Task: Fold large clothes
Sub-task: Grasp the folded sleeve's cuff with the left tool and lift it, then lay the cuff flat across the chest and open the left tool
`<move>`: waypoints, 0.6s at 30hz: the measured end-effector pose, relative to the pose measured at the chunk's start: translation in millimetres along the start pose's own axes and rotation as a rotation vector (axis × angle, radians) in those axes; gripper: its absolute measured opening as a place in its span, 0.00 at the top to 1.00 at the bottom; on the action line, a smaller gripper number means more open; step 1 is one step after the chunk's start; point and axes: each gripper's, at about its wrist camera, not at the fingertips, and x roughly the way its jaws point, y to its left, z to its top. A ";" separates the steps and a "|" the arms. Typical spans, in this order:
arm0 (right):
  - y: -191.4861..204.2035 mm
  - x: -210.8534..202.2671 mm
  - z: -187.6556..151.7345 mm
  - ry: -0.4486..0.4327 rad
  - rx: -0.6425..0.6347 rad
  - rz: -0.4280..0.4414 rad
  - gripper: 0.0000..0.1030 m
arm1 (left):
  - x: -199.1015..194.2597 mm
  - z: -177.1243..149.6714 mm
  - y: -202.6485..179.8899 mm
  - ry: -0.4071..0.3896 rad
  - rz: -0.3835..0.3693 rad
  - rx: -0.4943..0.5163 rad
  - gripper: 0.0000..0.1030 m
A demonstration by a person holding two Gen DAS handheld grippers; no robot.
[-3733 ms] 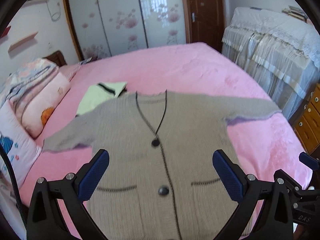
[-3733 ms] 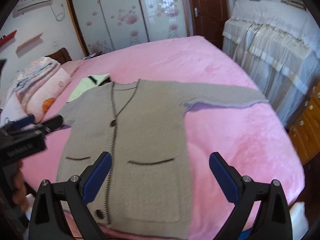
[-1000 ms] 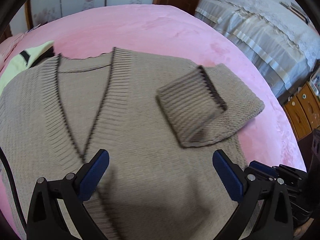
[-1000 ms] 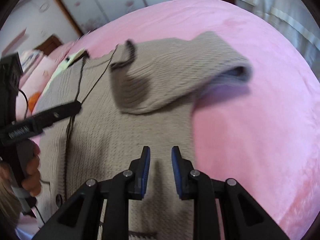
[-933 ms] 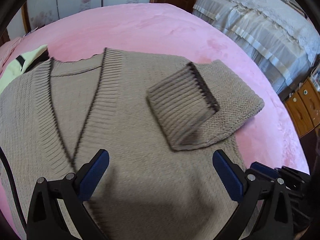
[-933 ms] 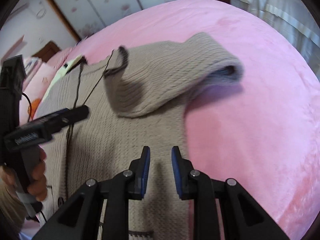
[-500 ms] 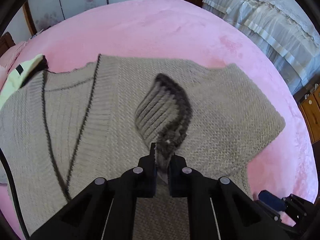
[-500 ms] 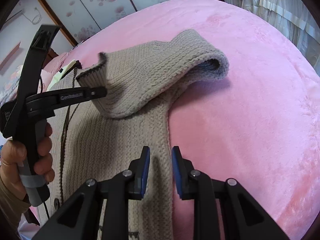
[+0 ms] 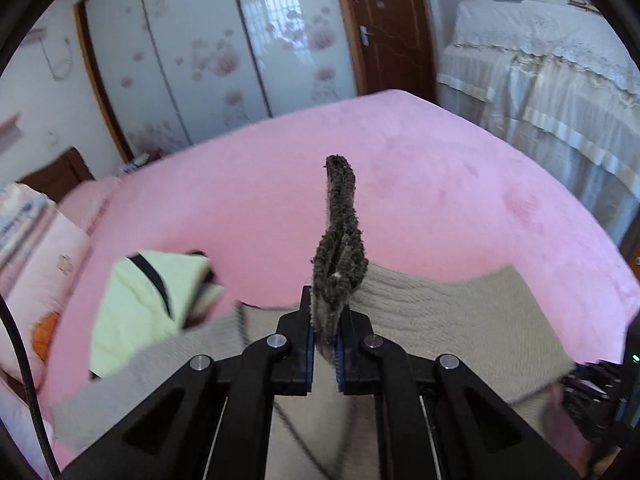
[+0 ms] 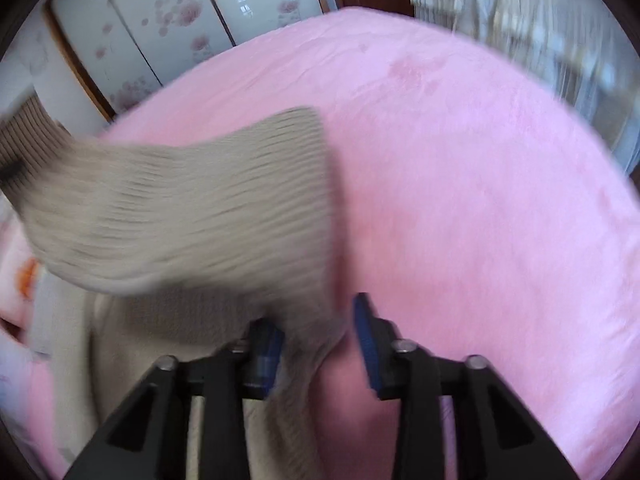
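A grey knitted cardigan (image 9: pixel 452 320) lies on the pink bed (image 9: pixel 280 184). My left gripper (image 9: pixel 325 350) is shut on the dark-edged sleeve cuff (image 9: pixel 340 240), which stands up between the jaws above the cardigan. In the right wrist view the sleeve (image 10: pixel 192 208) stretches up to the left, blurred. My right gripper (image 10: pixel 320 340) stands partly open, with the cardigan's side fold (image 10: pixel 308 344) lying between its jaws.
A pale green folded garment (image 9: pixel 148 304) lies left of the cardigan. Pillows (image 9: pixel 36 264) are at the left edge. A wardrobe (image 9: pixel 208 52) and a door (image 9: pixel 388 28) stand behind the bed. A white-covered piece of furniture (image 9: pixel 552 80) is at the right.
My left gripper has lifted the sleeve cuff and tilted up toward the wardrobe. My right gripper has opened and moved onto the cardigan's side fold.
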 end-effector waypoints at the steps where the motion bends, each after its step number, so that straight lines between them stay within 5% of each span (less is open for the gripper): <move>1: 9.3 -2.0 -0.7 -0.011 -0.033 -0.013 0.88 | 7.7 -0.8 12.2 0.012 0.008 -0.018 0.94; 5: 41.5 -1.4 -12.1 -0.029 -0.182 -0.087 0.85 | 55.6 -35.9 56.7 0.126 0.033 -0.110 0.94; 11: 63.7 -0.1 -31.7 0.008 -0.319 -0.142 0.53 | 126.2 -130.4 80.4 0.390 0.001 -0.146 0.83; 18: 62.1 -33.0 -45.4 0.087 -0.389 0.018 0.47 | 125.2 -148.2 144.7 0.361 -0.247 -0.430 0.76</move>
